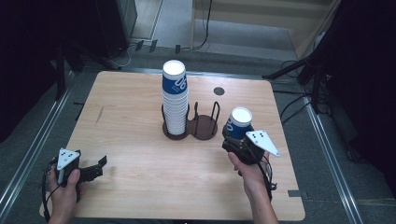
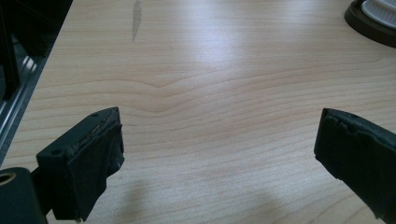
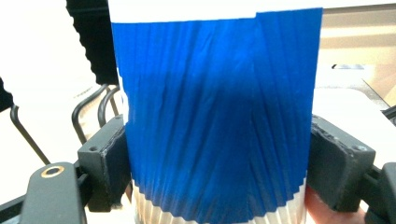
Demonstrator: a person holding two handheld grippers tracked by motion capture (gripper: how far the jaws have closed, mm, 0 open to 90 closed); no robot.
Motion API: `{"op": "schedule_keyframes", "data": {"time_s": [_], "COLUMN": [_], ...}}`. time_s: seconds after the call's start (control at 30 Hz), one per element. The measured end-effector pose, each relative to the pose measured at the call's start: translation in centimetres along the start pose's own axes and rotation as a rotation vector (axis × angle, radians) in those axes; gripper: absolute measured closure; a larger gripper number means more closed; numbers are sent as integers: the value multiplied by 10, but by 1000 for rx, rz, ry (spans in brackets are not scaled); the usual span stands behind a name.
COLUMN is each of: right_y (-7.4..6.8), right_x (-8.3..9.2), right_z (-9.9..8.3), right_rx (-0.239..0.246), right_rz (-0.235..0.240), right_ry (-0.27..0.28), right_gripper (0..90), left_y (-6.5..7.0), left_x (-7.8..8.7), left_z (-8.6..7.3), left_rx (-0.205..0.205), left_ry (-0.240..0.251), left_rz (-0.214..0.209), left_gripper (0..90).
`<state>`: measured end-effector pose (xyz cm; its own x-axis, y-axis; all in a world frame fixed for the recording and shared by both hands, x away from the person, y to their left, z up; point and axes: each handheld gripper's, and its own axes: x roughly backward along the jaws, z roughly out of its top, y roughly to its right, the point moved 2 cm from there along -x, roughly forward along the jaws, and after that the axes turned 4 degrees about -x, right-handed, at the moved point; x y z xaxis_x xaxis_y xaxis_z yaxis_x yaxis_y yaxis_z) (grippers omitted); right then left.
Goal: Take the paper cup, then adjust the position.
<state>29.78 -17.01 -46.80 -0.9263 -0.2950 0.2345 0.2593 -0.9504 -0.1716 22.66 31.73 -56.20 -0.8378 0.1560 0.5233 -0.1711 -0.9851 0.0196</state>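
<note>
Nearest the person, at the table's point(image 1: 140, 186) front left corner, the left gripper point(image 1: 95, 169) rests low in the left hand point(image 1: 63, 189) with its jaws spread apart and nothing between them; the left gripper view confirms this, showing bare wood grain between the two black pads point(image 2: 93, 163) and, in its top right corner, the dark edge of the cup holder point(image 2: 369, 28), a detail of closeness to the tabletop that the high view does not give. On the right, a little further in, the right hand point(image 1: 250, 172) carries the right gripper point(image 1: 236, 140), whose jaws are clamped on a blue paper cup point(image 1: 239, 122). The high view shows that cup upside down, its white base facing up, held just right of the holder. The right gripper view adds what the overhead camera cannot: the pads point(image 3: 105, 161) press on both sides of the cup's ribbed blue wall point(image 3: 215, 116), with the holder's black wire posts point(image 3: 91, 112) visible behind on the left. Further in, at the table's middle, the dark two-well cup holder point(image 1: 189, 130) stands: its left well holds a tall stack of cups point(image 1: 175, 100), also inverted, while its right well point(image 1: 204, 127) has no cup in it. Beyond it, a small dark round spot point(image 1: 218, 91) marks the tabletop near the far edge.
</note>
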Motion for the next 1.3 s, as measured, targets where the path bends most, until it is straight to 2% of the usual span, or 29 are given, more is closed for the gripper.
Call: {"op": "schedule_keyframes", "data": {"time_s": [0.3,0.4,0.57,0.77,0.93,0.97,1.03,1.17,1.3], "right_y": [-5,-8,-13,-19,-25,-27,-28,-30,-29], "right_x": [0,0,2,3,2,1,1,2,3], "right_z": [-18,-23,-26,-28,-31,-32,-33,-33,-32], "right_rx": [1,15,23,47,71,75,81,97,98], "right_rz": [1,17,30,38,43,48,48,49,46], "right_ry": [-30,-38,-43,-43,-50,-53,-52,-49,-45], "right_gripper": [182,182,182,183,183,183,183,184,184], "left_y": [-1,0,2,8,20,27,31,45,61], "left_x": [-1,-2,-1,1,5,5,5,7,8], "left_z": [0,0,1,3,11,15,17,29,40], "left_rx": [15,6,-3,-26,-34,-50,-51,-51,-83], "left_ry": [-14,-17,4,-3,-6,0,3,19,38], "left_rz": [26,10,27,4,-27,-55,-67,-128,-172], "left_gripper": [20,21,21,21,21,20,20,20,0]}}
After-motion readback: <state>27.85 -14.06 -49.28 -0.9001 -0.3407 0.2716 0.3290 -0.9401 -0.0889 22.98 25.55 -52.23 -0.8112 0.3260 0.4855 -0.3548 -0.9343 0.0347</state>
